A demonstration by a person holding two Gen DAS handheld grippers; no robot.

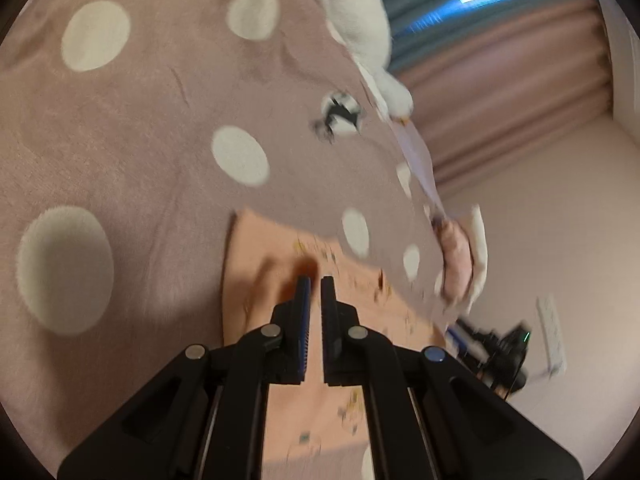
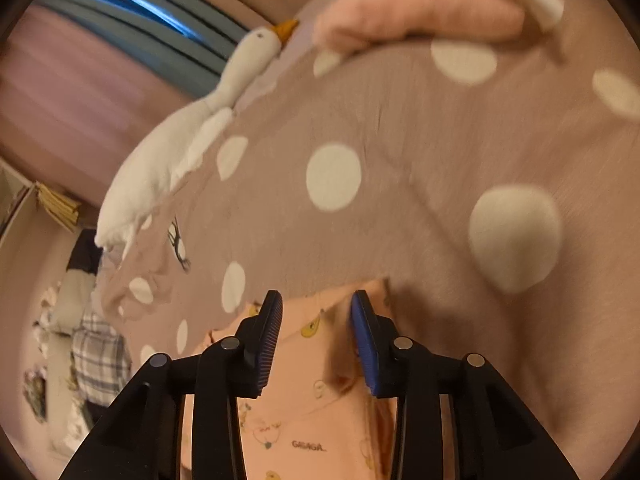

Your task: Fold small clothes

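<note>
A small peach garment [image 1: 272,256] with little cartoon prints lies on a mauve blanket with white dots [image 1: 140,140]. My left gripper [image 1: 315,280] is shut, its tips pinching a raised pucker of the peach cloth near the garment's far edge. In the right wrist view the same garment [image 2: 304,420] shows a printed word and a folded-over corner. My right gripper [image 2: 316,300] stands open above that corner. Cloth lies below and between the pads, which do not press on it.
A white goose plush [image 2: 160,160] lies along the blanket's [image 2: 420,140] far edge, also in the left view as the plush [image 1: 356,8]. Rolled pink and white cloth [image 2: 420,8] rests at the blanket's end. A plaid cloth [image 2: 100,356] lies on the floor beside the bed.
</note>
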